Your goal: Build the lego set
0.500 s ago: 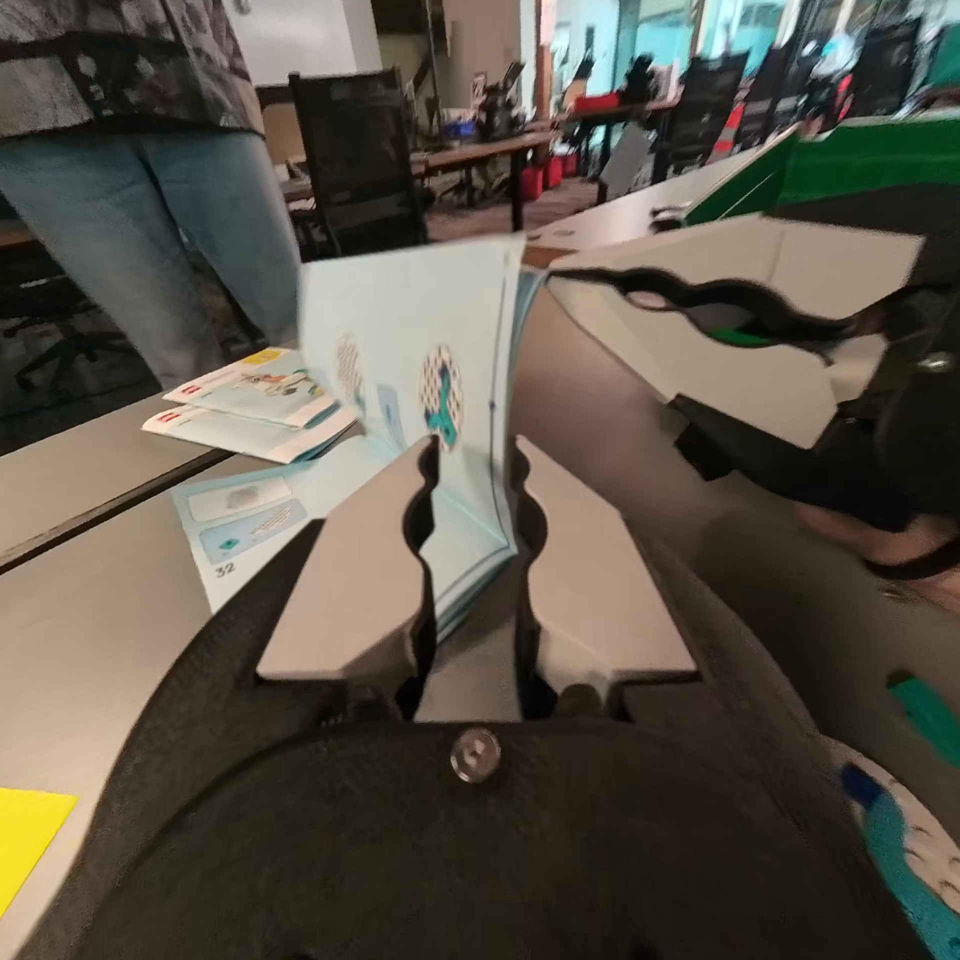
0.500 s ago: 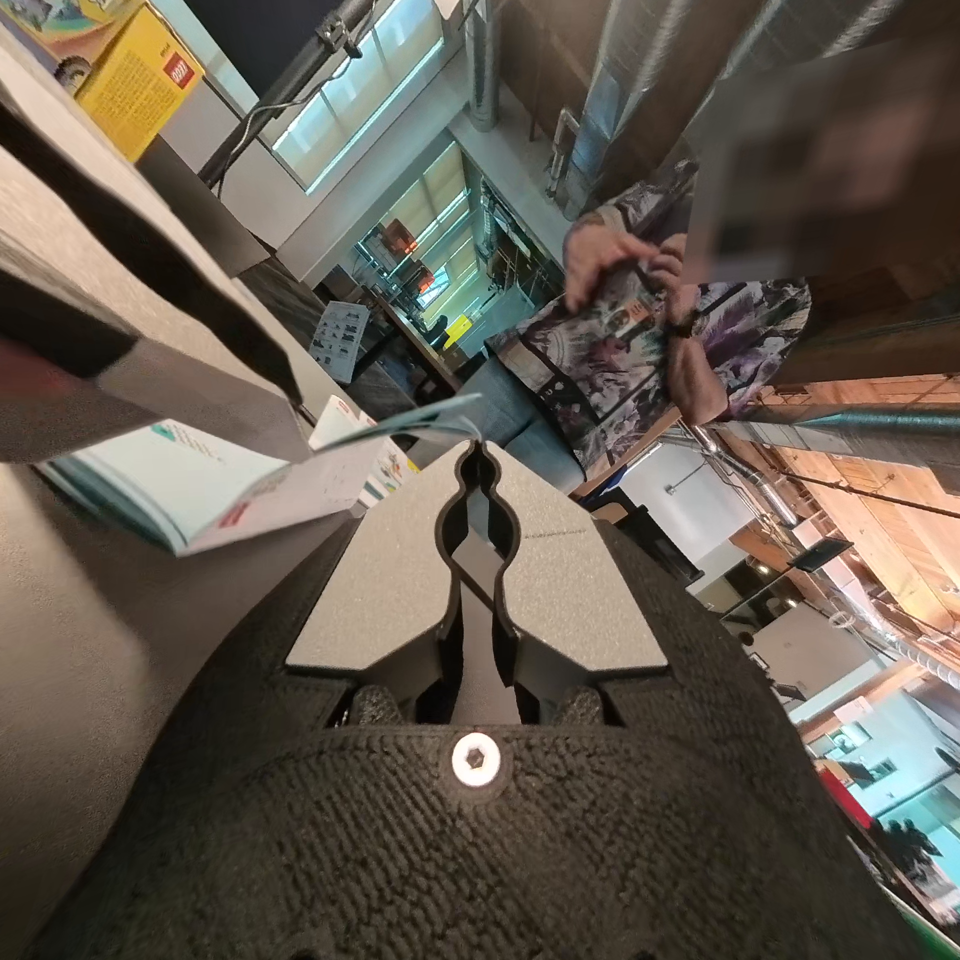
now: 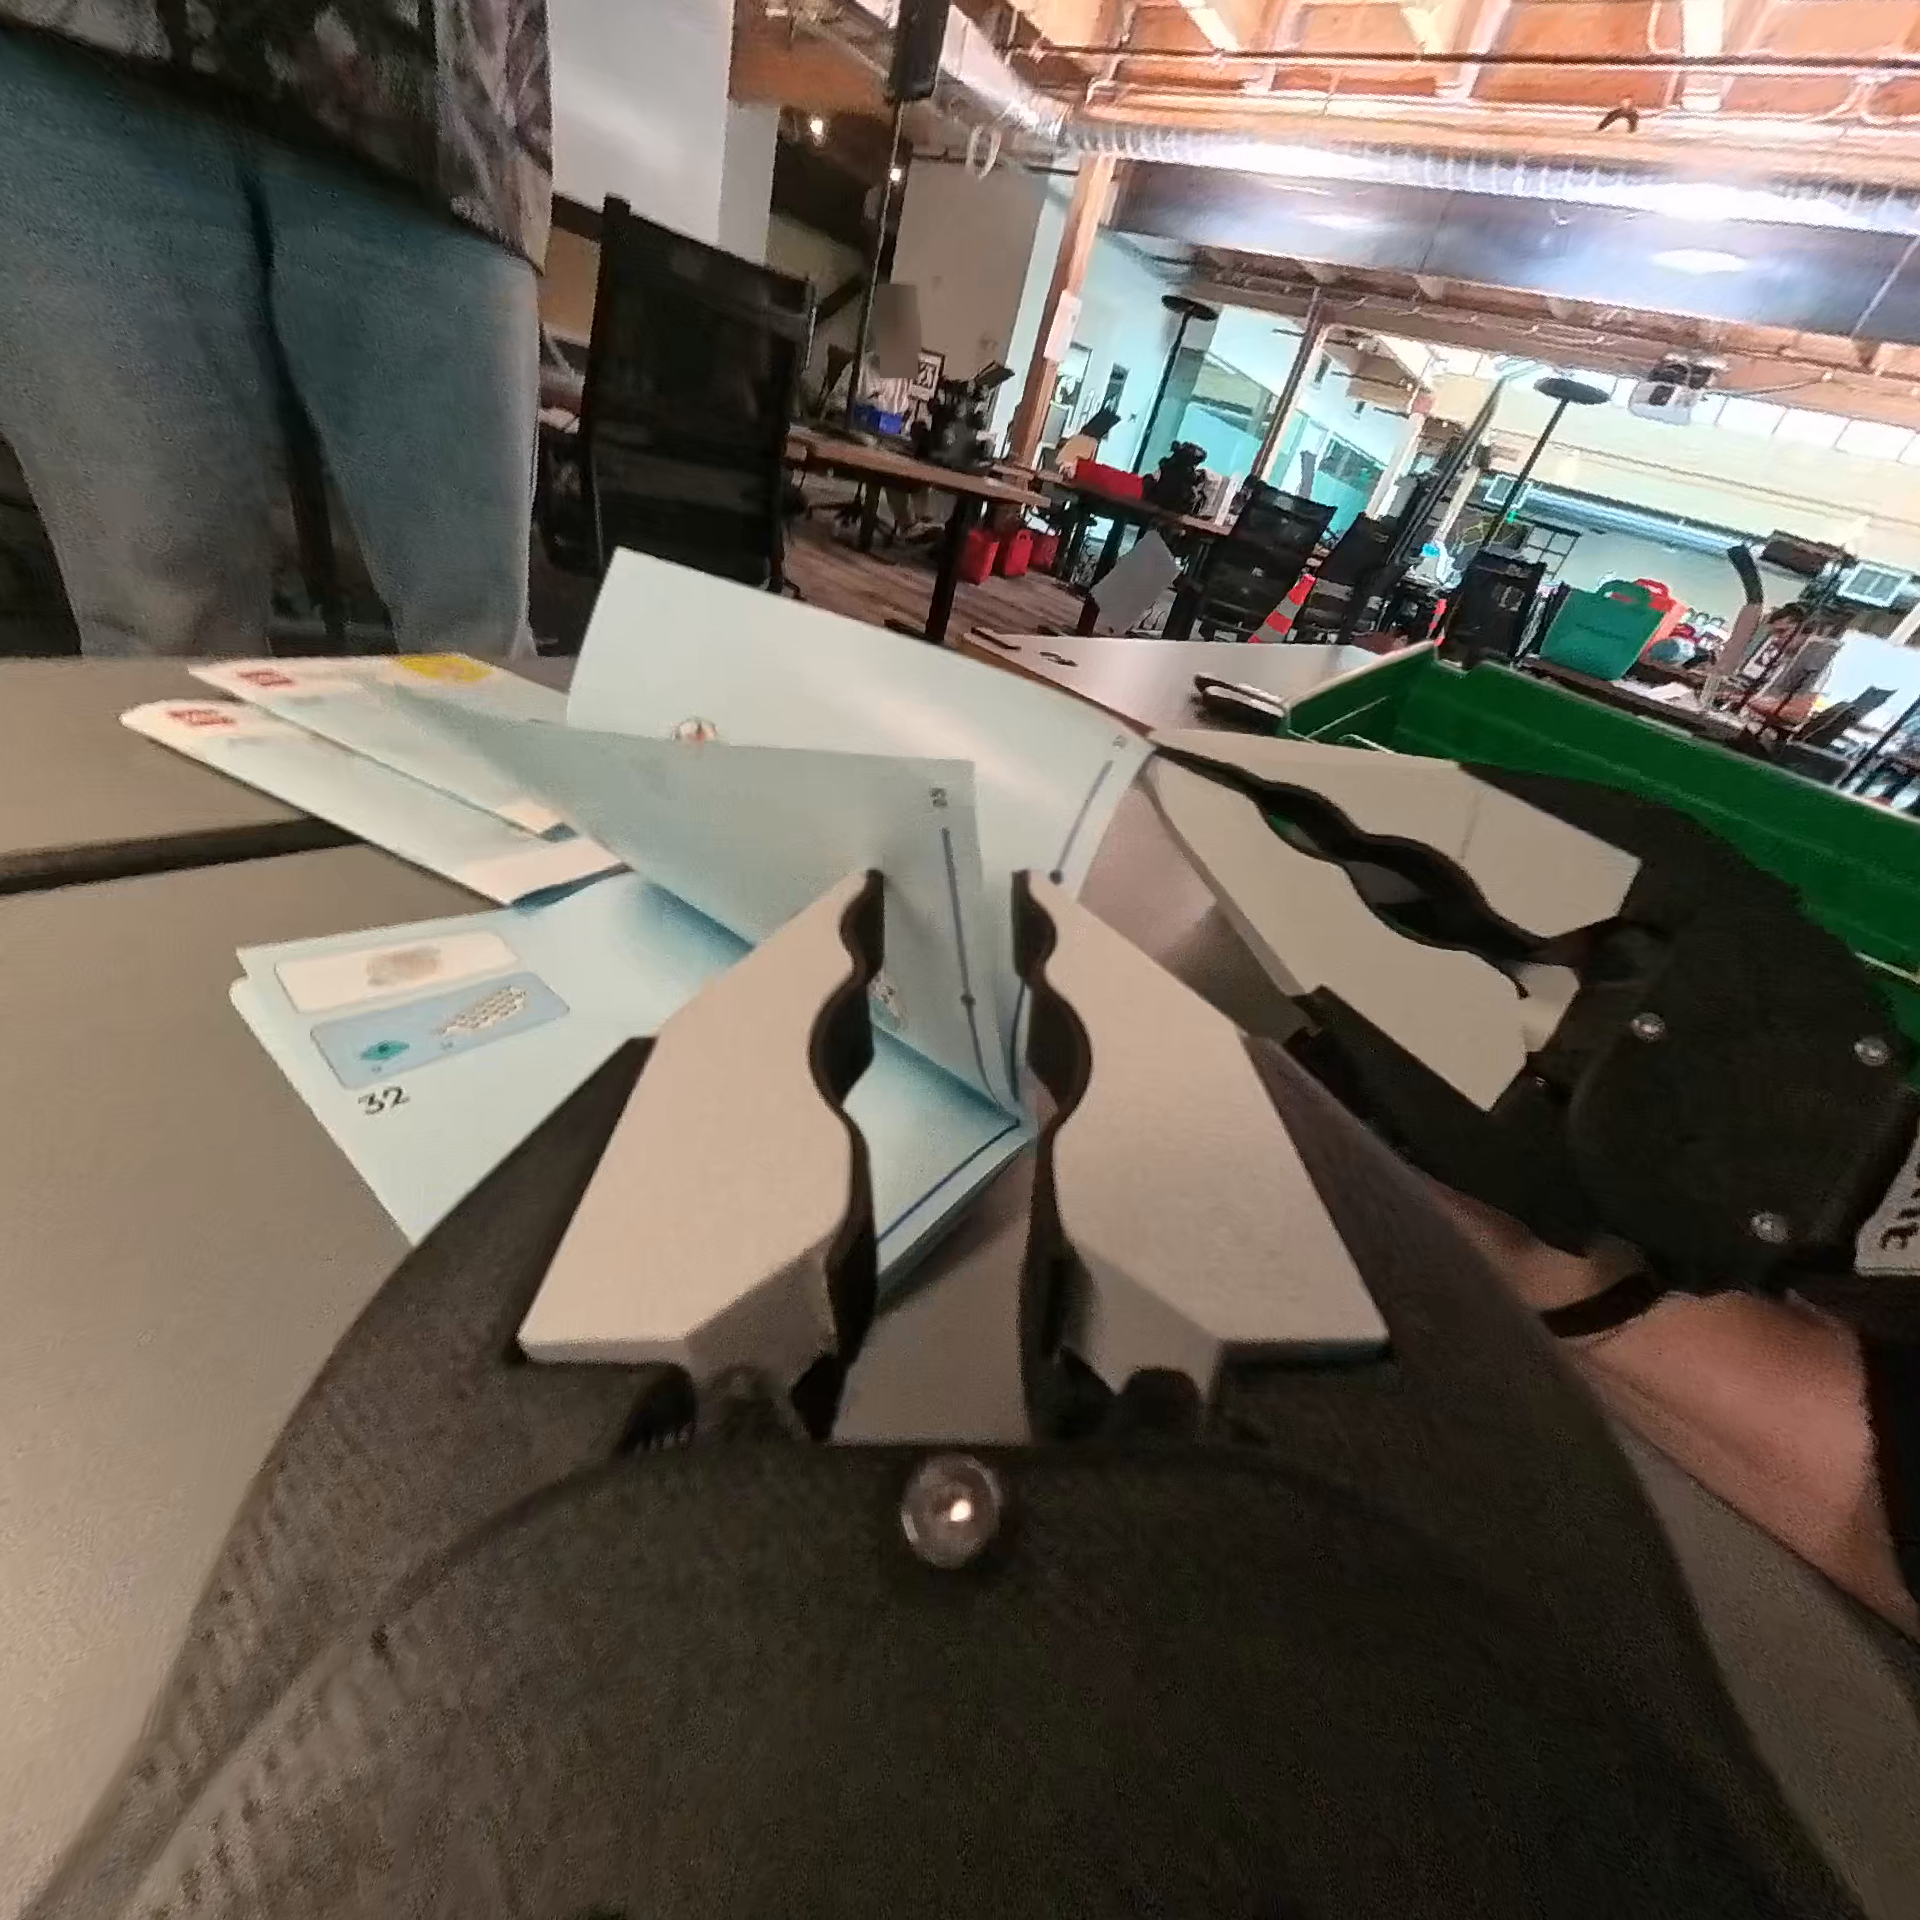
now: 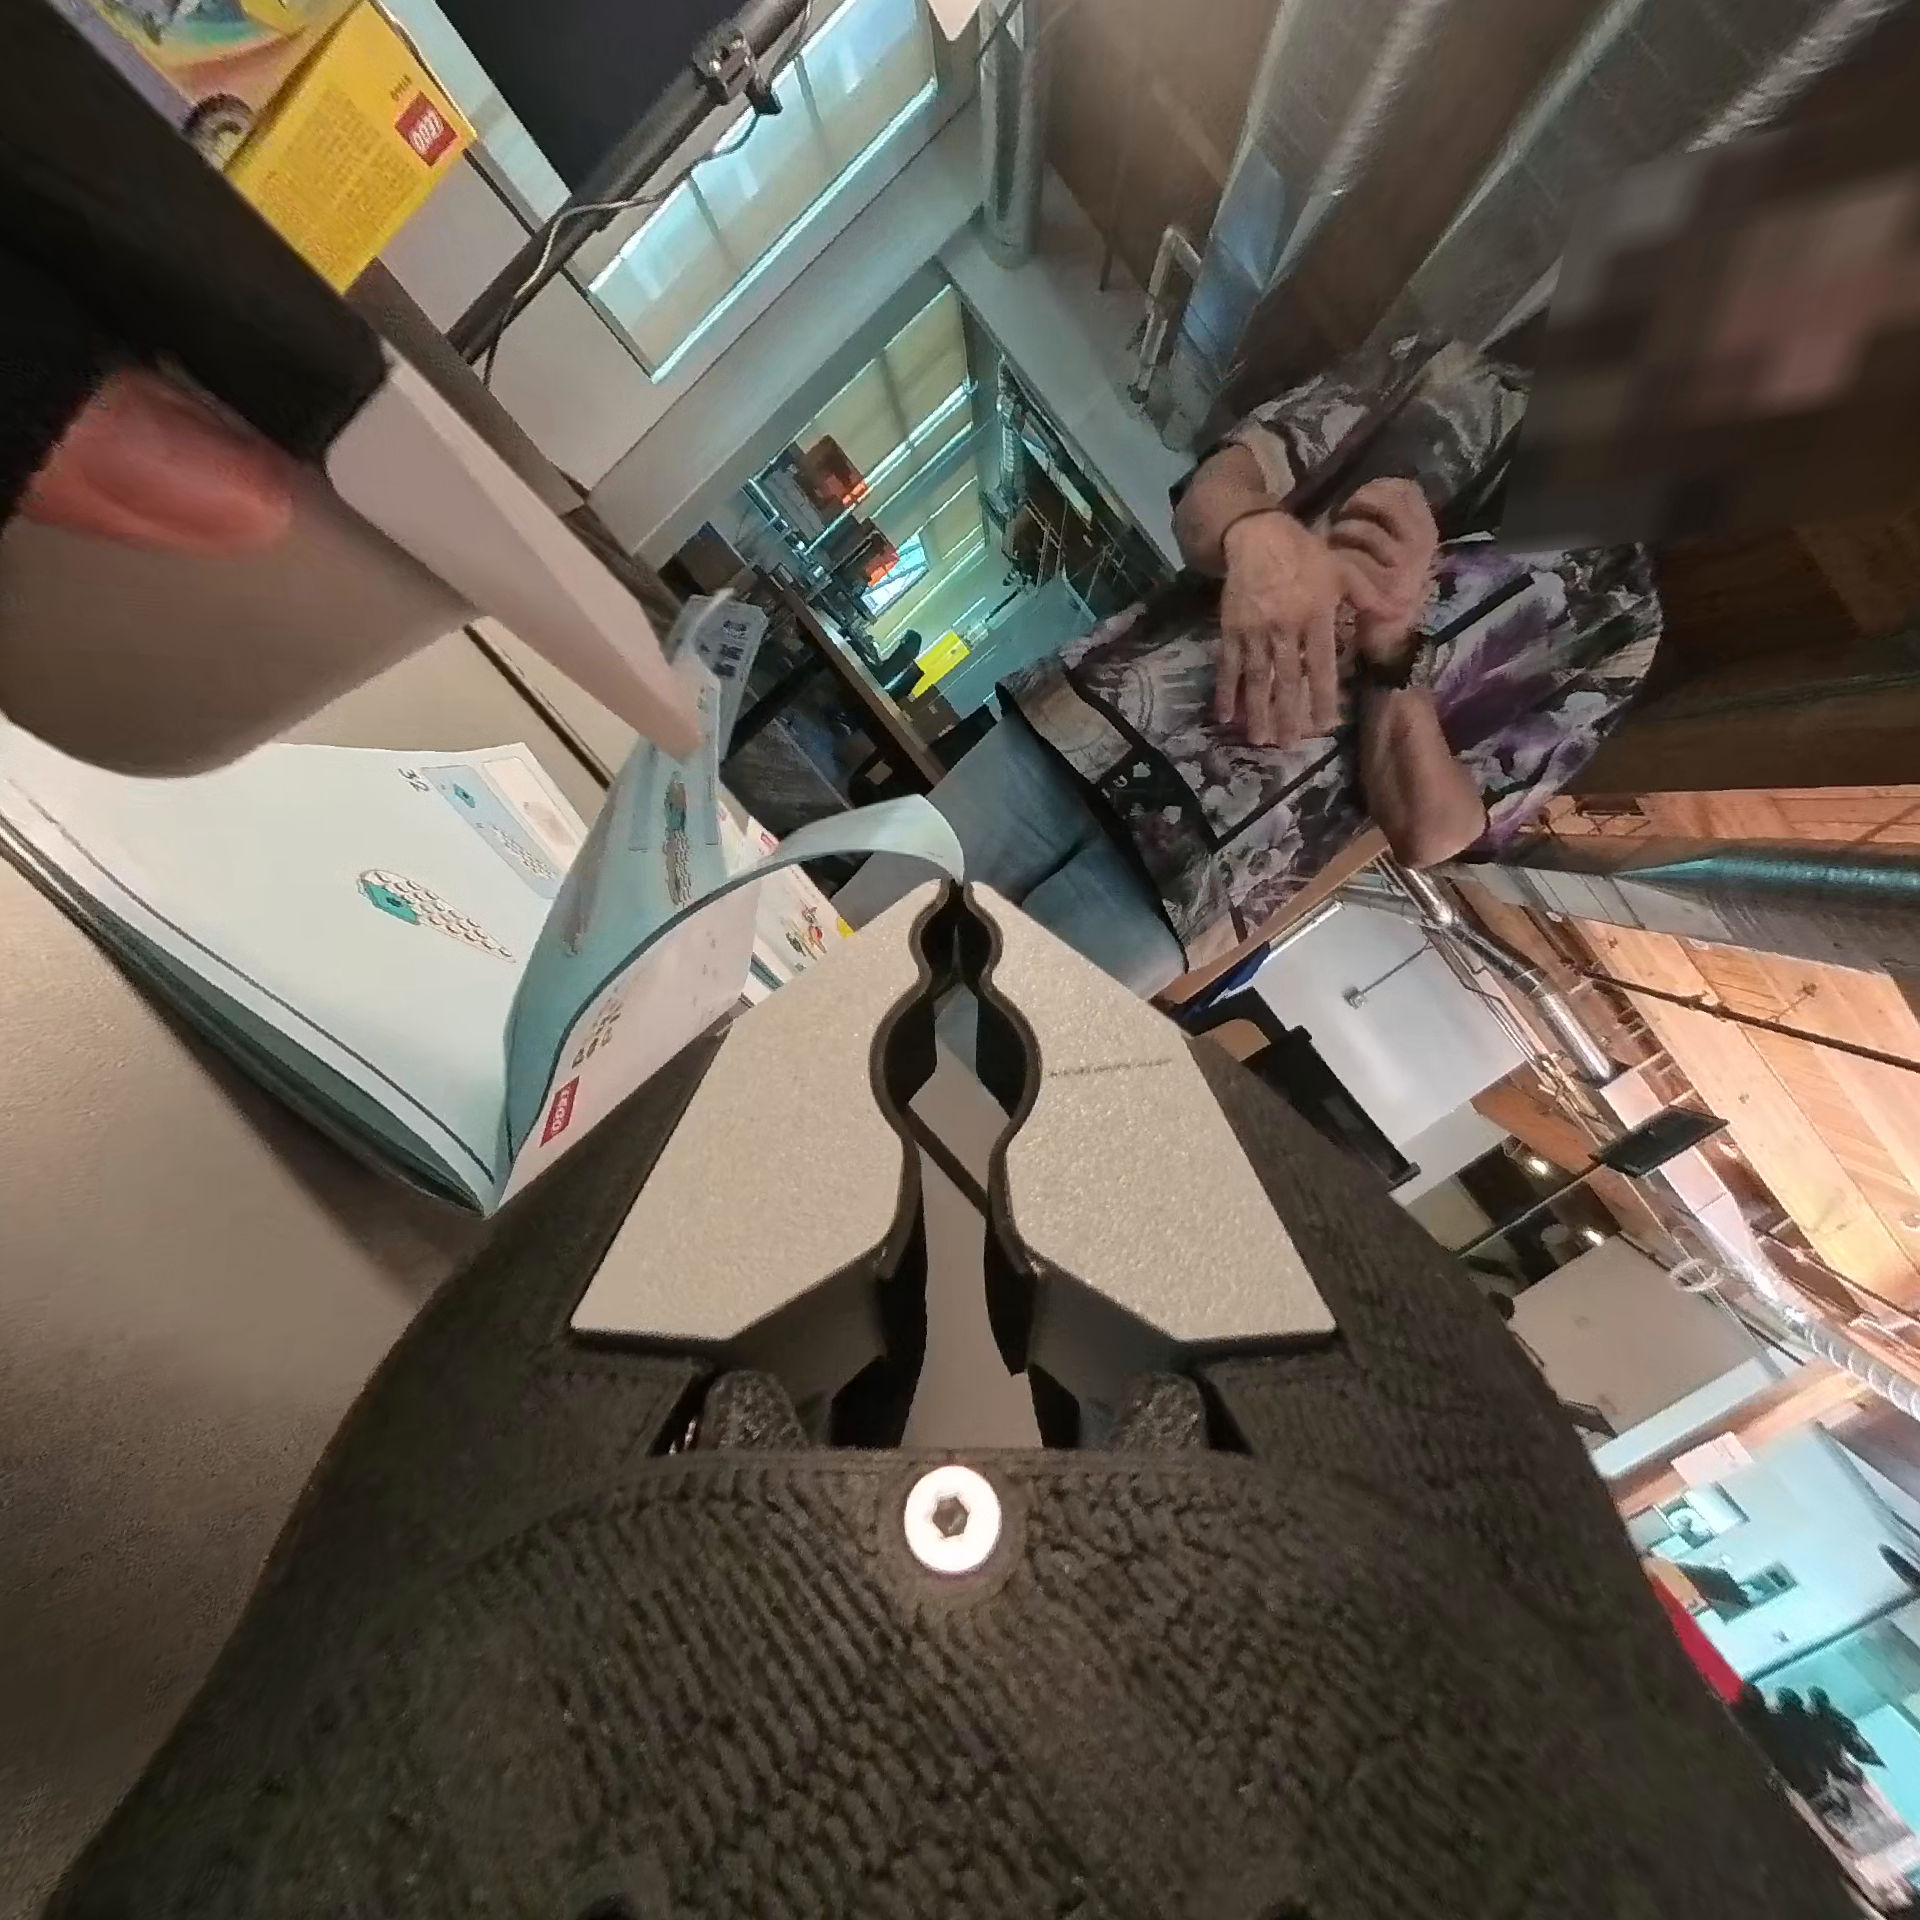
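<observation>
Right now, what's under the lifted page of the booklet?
A flat open page with part diagrams shows. The lifted page and left tongs hide the rest toward the spine.

a grey surface [image 3: 156, 1195] carries an open pale-blue booklet [image 3: 499, 1081], pages lifted. behind it, across a dark seam, lie 2 closed booklets [image 3: 343, 748]. a green bin [image 3: 1558, 727] sits at right.

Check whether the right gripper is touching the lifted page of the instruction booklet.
Touching. In the right wrist view the right gripper meets the curled page of the instruction booklet at its closed tips.
</observation>
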A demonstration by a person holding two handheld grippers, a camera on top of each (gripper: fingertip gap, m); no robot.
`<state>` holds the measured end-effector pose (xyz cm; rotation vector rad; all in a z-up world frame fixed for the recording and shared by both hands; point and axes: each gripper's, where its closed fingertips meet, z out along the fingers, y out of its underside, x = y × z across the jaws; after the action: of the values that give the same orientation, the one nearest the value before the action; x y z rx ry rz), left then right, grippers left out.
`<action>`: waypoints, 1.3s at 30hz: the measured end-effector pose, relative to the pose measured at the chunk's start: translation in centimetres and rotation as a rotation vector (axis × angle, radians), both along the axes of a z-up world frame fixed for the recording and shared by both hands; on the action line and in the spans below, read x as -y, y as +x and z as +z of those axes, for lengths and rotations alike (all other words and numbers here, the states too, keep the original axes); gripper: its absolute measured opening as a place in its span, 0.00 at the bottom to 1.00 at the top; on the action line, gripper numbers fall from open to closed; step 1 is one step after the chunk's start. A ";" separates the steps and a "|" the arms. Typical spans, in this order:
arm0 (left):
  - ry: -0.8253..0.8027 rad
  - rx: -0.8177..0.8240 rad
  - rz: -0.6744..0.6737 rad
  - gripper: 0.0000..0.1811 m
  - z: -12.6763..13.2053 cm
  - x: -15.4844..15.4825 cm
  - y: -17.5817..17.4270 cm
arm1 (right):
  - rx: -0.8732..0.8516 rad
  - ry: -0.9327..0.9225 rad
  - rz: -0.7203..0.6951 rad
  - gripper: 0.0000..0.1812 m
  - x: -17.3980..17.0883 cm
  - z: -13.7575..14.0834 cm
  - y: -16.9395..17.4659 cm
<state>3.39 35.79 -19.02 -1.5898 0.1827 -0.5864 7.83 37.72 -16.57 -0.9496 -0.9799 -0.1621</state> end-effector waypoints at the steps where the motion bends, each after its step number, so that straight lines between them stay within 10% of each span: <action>1: -0.008 0.017 0.007 0.12 0.0 -0.1 -0.2 | -0.002 -0.004 -0.003 0.00 -0.1 0.0 0.1; 39: -0.138 0.009 0.194 0.00 -1.8 1.1 -4.2 | 0.252 -0.091 -0.211 0.00 -0.1 -3.9 5.9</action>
<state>-0.77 34.74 -20.87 -1.7153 -0.0192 -0.4626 13.75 37.85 -20.51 -1.1354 -1.1231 -0.4256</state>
